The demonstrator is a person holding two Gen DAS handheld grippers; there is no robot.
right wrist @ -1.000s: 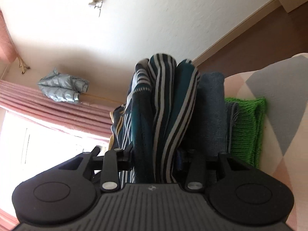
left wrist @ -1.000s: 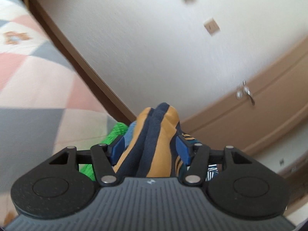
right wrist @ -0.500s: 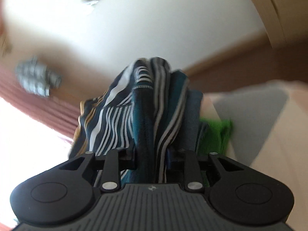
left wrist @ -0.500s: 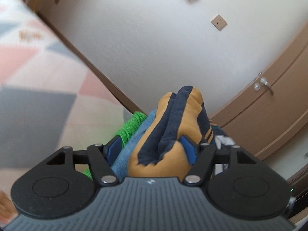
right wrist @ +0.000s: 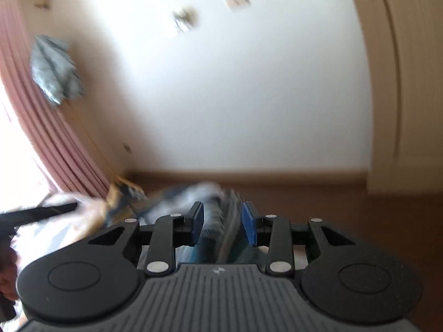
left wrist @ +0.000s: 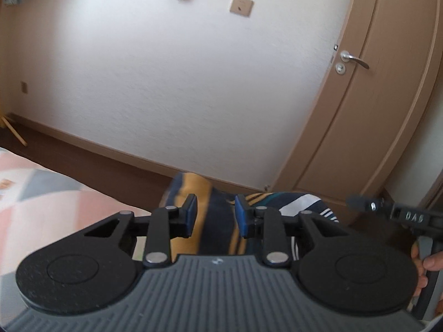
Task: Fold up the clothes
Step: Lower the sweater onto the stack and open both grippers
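The left gripper [left wrist: 215,215] has a fold of the striped shirt [left wrist: 218,221] between its blue pads [left wrist: 191,214]. Its jaws have just been closing, and they now pinch the dark blue and yellow cloth. The right gripper [right wrist: 223,220] also has shirt cloth [right wrist: 218,227] between its jaws, here in teal, white and dark stripes. Its jaws have just opened a little, and the cloth looks pinched, but this view is blurry, so the touch at each pad is hard to see. The shirt hangs between the two grippers, held up over the edge of the bed [left wrist: 41,193]. Only the left view shows the bed cover, with its pink and grey shapes. It also shows the door [left wrist: 368,105] with a silver handle [left wrist: 353,58], sharp and clear, and at the right edge the other gripper's black handle [left wrist: 409,218] with a hand [left wrist: 429,262] on it. Only the right view shows the pink curtain [right wrist: 41,127] and a grey-green cloth thing [right wrist: 55,69] hanging up by it. Both views show the white wall [left wrist: 171,77] and the brown floor [right wrist: 360,215].
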